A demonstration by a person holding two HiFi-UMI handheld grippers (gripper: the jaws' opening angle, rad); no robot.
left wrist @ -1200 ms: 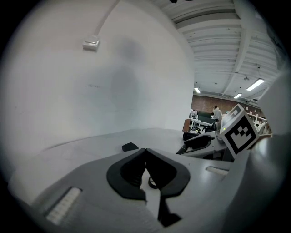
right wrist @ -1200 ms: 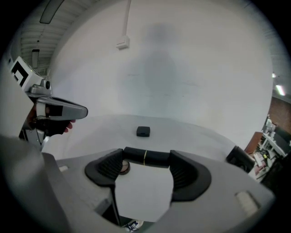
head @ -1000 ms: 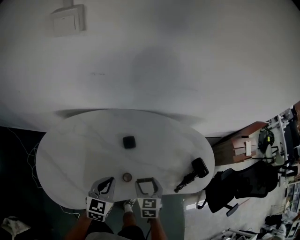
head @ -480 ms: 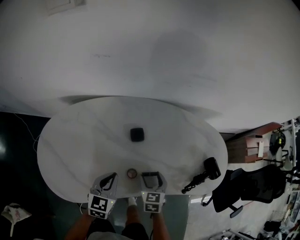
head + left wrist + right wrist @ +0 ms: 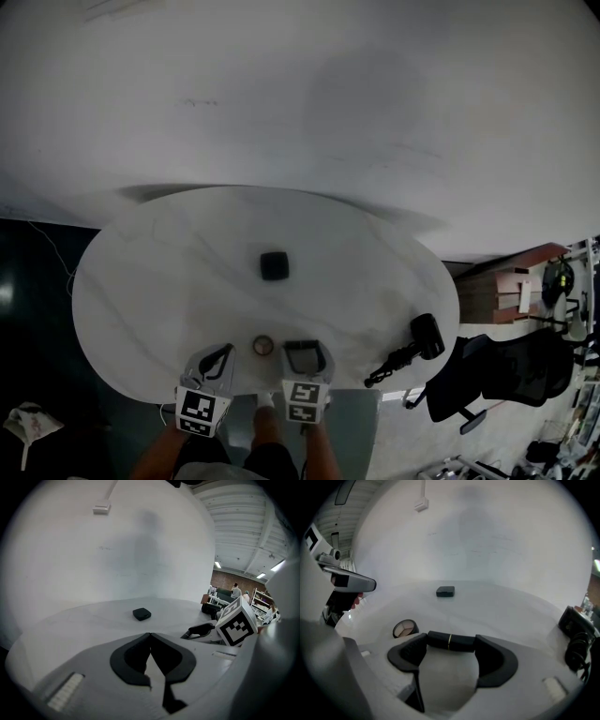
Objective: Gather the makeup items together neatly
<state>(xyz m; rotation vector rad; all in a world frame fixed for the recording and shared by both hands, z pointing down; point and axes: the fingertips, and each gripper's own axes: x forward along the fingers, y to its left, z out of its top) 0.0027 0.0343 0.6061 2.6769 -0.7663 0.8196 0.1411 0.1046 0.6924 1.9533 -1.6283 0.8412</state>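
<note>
Right hand-held gripper (image 5: pixel 451 644) pinches a black tube (image 5: pixel 461 642) over the white oval table (image 5: pixel 169 272); left hand-held gripper (image 5: pixel 150 637) pressed together.

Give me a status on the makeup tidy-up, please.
Left tool shut, empty. Right tool gripping lipstick end to end. Compact and eyeshadow sit apart on table. Nothing in the way.

Black handled device (image 5: pixel 405 353) lies on white table's (image 5: pixel 169 281) right edge, office chair (image 5: pixel 497 367) beside
</note>
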